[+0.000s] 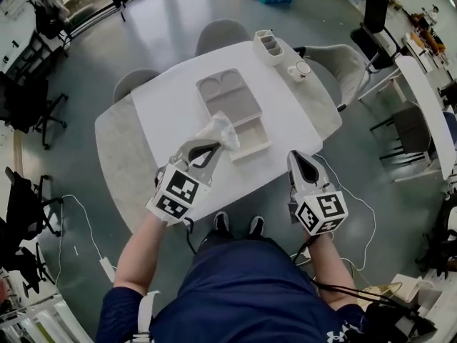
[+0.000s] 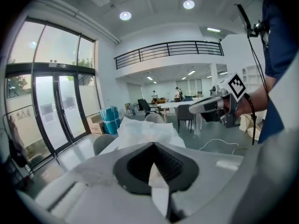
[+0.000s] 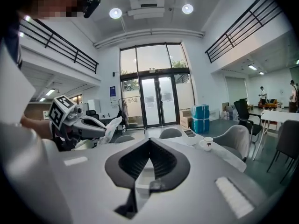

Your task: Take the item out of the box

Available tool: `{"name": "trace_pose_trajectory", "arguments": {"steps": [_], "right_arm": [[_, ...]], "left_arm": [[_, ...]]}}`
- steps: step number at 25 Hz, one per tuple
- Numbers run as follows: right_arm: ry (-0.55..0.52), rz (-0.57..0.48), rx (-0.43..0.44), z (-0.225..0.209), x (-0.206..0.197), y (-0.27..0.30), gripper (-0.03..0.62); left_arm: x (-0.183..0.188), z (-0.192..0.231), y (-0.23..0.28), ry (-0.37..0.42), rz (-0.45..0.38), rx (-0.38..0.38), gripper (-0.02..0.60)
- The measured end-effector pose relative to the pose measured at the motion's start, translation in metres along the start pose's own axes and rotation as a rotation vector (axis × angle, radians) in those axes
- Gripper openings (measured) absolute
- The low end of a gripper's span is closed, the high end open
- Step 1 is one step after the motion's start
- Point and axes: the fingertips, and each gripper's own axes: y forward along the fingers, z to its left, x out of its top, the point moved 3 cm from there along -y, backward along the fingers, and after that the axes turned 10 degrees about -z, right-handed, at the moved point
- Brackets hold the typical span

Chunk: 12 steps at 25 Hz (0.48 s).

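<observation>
- The lift-out step is in hand: the left gripper (image 1: 213,147) jaws pinch the white plastic packet (image 1: 221,129) over the open box (image 1: 235,95).
- The right gripper (image 1: 300,160) jaws are pressed together, empty.
- Next, likely: carry the packet clear onto the counter (image 1: 164,109).

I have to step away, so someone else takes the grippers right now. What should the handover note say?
Left gripper: jaws shut on the white crinkled plastic bag, lifted over the near left edge of the open beige compartment box.
Right gripper: shut, empty, above the white table's near edge.
Done: bag grasped and raised.
To do: carry it clear of the box, set it on the table.
</observation>
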Motion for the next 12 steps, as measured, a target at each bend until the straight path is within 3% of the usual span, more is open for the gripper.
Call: {"name": "trace_pose_trajectory", "arguments": {"steps": [5, 12], "right_arm": [[0.001, -0.03, 0.058, -0.001, 0.023, -0.008, 0.002], [0.062, -0.162, 0.14, -0.024, 0.071, -0.022, 0.002]], "left_arm": [[0.045, 0.001, -0.03, -0.038, -0.101, 0.145, 0.002], [0.117, -0.019, -0.05, 0.01, -0.242, 0.338, 0.002]]}}
